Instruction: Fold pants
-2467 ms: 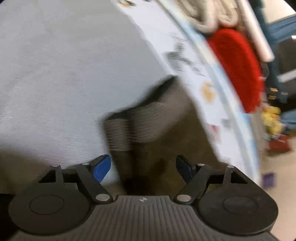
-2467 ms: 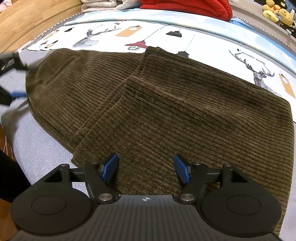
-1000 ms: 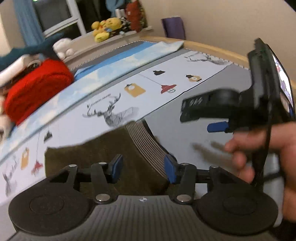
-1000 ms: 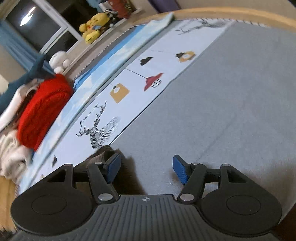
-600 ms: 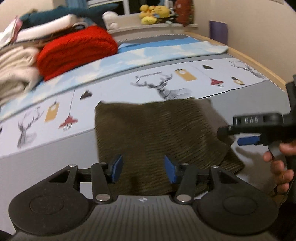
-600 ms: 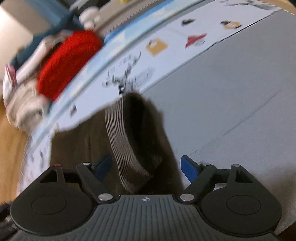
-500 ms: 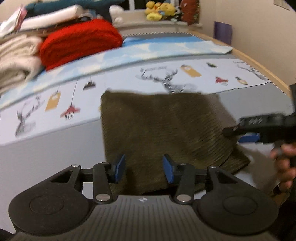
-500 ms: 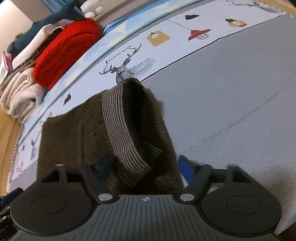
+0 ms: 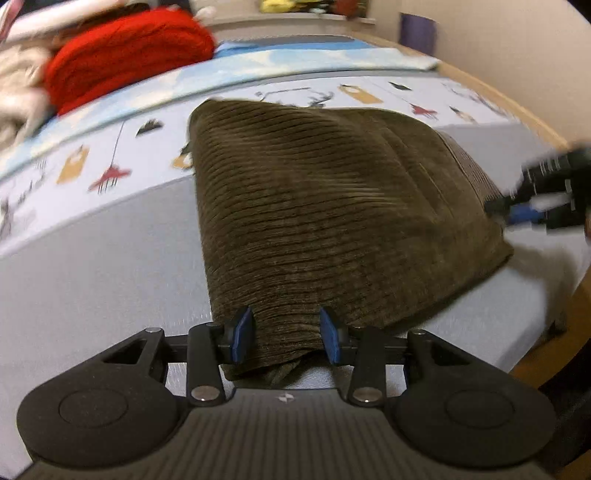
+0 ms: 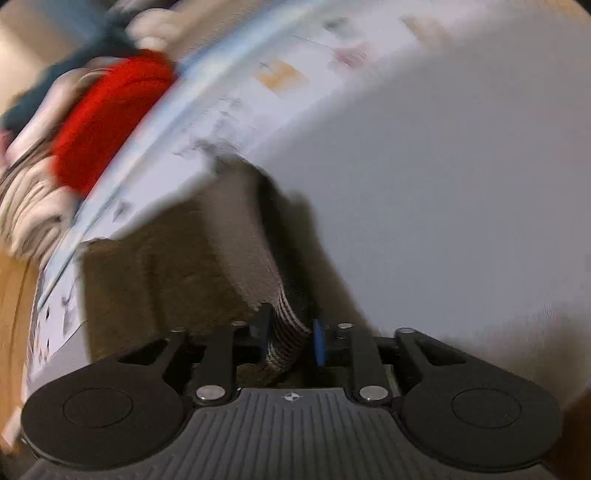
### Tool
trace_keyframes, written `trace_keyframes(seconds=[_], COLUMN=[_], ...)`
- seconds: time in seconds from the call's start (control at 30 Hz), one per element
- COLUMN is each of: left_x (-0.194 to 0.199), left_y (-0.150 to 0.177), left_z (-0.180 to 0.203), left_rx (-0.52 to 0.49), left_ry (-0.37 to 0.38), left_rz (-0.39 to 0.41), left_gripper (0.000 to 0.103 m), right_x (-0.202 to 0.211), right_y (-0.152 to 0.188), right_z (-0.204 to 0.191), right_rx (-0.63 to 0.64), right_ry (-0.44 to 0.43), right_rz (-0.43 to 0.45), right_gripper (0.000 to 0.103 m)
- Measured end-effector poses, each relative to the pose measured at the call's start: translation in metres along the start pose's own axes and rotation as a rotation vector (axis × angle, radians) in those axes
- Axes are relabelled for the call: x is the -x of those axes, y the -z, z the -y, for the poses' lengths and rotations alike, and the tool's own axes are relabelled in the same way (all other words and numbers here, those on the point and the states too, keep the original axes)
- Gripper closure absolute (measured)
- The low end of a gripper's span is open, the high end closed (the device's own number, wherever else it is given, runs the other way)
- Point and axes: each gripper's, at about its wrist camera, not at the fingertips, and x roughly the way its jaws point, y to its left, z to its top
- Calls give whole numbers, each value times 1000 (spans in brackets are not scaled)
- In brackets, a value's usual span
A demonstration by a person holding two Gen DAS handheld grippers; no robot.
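Note:
The brown corduroy pants [image 9: 332, 206] lie folded on the grey bed cover, reaching back onto the printed sheet. My left gripper [image 9: 284, 338] straddles the near corner of the pants, its jaws partly open with cloth between them. My right gripper [image 10: 291, 341] is shut on the striped waistband [image 10: 286, 325] of the pants [image 10: 166, 266]. In the left wrist view the right gripper [image 9: 543, 199] shows blurred at the right edge of the pants, by the waistband.
A red knit pile [image 9: 125, 51] and white folded clothes [image 10: 26, 206] sit at the back of the bed. A printed white and blue sheet [image 9: 92, 162] runs across it. The wooden bed edge [image 9: 546, 354] is at the right. A purple box [image 9: 417, 29] stands by the wall.
My left gripper moved in over the near corner of the pants and its jaws narrowed. My right gripper closed on the waistband and is moving fast, blurring its view.

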Motion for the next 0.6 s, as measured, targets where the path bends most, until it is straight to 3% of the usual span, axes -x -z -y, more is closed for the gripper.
trace_keyframes(seconds=[0.1,0.2,0.33,0.37,0.43,0.5,0.53,0.6], left_x=[3,9,21,22,20,15,11,1], left_y=[-5,-18,-46,-56,-76,-98,-108,-131], left_z=[-6,-19,-28,-31,-32,-31,-29,-26], left_rx=[3,32,57,73,92,95,94,102], left_ry=[10,29,17,17,11,1,-7,-33], left_rz=[-16,1,81,97,119,137,143,147], left_gripper=[53,52,52,52,53,58,61,76], right_x=[23,52,59,52,25,-21,-25,-22], right_y=[-2,3,-3,-6,-12,-7,-1,4], right_z=[-25,-47,-62,-65,-73,-77,-83,-103], right_rx=[172,344,394,417,459,535,615,742], right_ry=[13,57,-108,-132,-132,13,68,103], right_rz=[101,268,338,324,199,-17,1,36], right_gripper=[72,67,63,60,44,42,41,39])
